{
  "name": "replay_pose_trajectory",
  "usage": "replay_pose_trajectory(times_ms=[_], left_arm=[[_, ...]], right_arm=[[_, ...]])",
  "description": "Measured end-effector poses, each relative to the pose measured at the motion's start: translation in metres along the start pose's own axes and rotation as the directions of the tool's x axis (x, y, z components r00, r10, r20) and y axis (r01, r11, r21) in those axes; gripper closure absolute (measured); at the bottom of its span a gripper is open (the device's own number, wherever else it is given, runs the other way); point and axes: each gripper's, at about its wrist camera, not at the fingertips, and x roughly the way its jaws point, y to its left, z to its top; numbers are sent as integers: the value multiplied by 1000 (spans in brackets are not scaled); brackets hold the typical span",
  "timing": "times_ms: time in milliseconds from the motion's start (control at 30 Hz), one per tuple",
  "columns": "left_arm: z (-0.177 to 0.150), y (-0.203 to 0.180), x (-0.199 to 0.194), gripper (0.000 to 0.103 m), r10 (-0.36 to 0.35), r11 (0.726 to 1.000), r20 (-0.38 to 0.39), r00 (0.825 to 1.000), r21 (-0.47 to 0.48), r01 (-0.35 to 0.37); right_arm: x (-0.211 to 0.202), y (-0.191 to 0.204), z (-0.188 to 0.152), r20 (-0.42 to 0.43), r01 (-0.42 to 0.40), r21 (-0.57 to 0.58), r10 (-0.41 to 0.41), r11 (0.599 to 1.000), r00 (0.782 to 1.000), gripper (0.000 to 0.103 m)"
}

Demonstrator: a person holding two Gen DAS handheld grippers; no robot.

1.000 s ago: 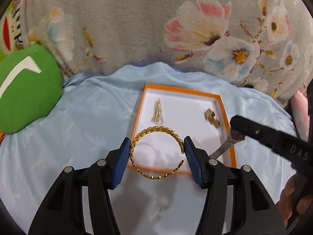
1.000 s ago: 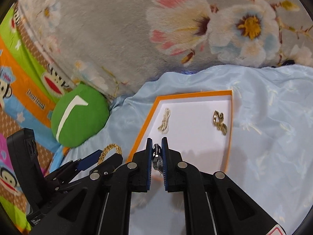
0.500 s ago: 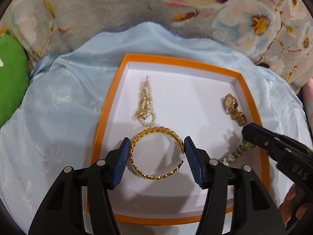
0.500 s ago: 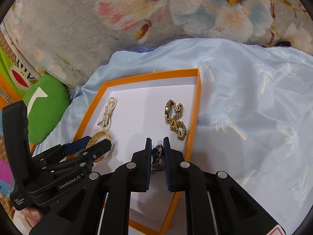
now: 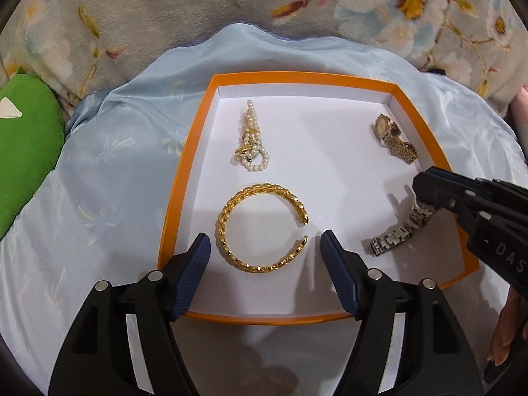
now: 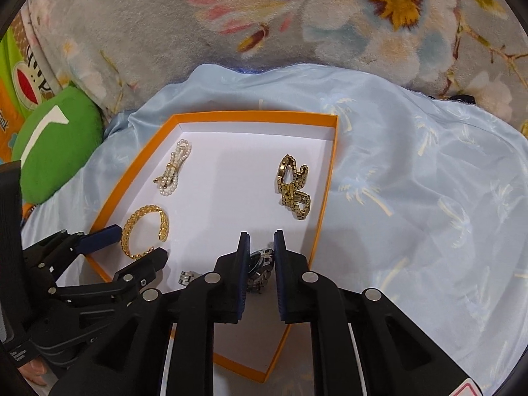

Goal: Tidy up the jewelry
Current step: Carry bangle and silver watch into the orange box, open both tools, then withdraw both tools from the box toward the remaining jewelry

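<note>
An orange tray (image 5: 183, 165) with a white floor lies on light blue cloth. A gold open bangle (image 5: 260, 227) lies on its floor, free of my left gripper (image 5: 265, 244), which is open just behind it. A pearl bracelet (image 5: 252, 145) and a gold watch (image 5: 394, 138) lie farther back. My right gripper (image 6: 260, 247) has its jaws parted a little around a silver watch (image 6: 260, 264), whose strap (image 5: 396, 234) rests on the tray floor at the right. The bangle also shows in the right wrist view (image 6: 145, 231).
A grey floral blanket (image 5: 264, 6) rises behind the blue cloth (image 5: 99, 198). A green cushion (image 5: 26, 142) lies at the left. The tray's orange rim (image 6: 326, 191) stands between the right gripper and the open cloth to its right.
Both grippers came down over the tray. My left gripper opened and let the gold bangle down on the tray floor. My right gripper's jaws parted around the silver watch.
</note>
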Motion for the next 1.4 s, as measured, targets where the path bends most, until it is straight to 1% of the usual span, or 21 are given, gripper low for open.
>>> replay_pose_trajectory(times_ms=[167,300,467,533,600,633,667,733,833,933,1000,1067,1133,1200,1267,1400], left_arm=[[-24,-12,-19,36,-15,1000,2,1000,-2,15],[-42,-25,-34,37,-32,999,-18,999,-4,32],[-56,-37,-46,37,-67,997,-35,997,-44,65],[-61,-42,-49,37,-54,997,-32,998,-56,52],[-63,-43,-51,37,-48,997,-29,998,-68,46],[-63,-43,-52,37,-49,996,-31,998,-71,47],[-63,-42,-52,37,-53,996,-33,998,-74,50],[-62,-37,-58,38,-65,994,-25,998,-89,62],[-58,-24,-81,38,-79,990,33,996,-114,82],[-56,-4,-116,37,-84,985,118,989,-140,101],[-60,10,-138,37,-58,985,157,986,-154,83],[-68,20,-155,36,-28,986,170,985,-155,54],[-81,28,-166,36,6,988,168,986,-153,20],[-96,35,-173,36,31,987,148,988,-158,-7],[-116,40,-178,36,41,986,124,991,-168,-20],[-155,46,-180,36,47,979,71,996,-199,-32]], right_arm=[[-16,-2,-22,-28,2,-8,-2,1000,1000,92],[-29,-3,-37,-30,24,-31,-25,999,999,92],[-30,-8,-39,-25,44,-64,-46,997,999,93],[-29,-10,-38,-29,34,-67,-36,997,999,91],[-33,-11,-37,-28,5,-47,-6,999,1000,85],[-38,-10,-37,-11,0,-45,0,999,1000,78],[-45,-9,-37,8,9,-46,-9,999,1000,65],[-61,-8,-39,49,9,-42,-7,999,999,55],[-86,-12,-46,72,-5,-16,6,1000,997,55],[-112,-13,-61,81,-31,17,29,999,996,55],[-129,-10,-77,81,-50,27,48,998,996,55],[-143,-2,-98,72,-66,28,64,997,995,55],[-153,8,-117,59,-97,29,95,995,994,54],[-162,19,-137,43,-113,18,112,993,993,55],[-170,34,-157,28,-124,-3,124,992,992,55],[-176,59,-184,-6,-141,-38,141,989,990,55]])
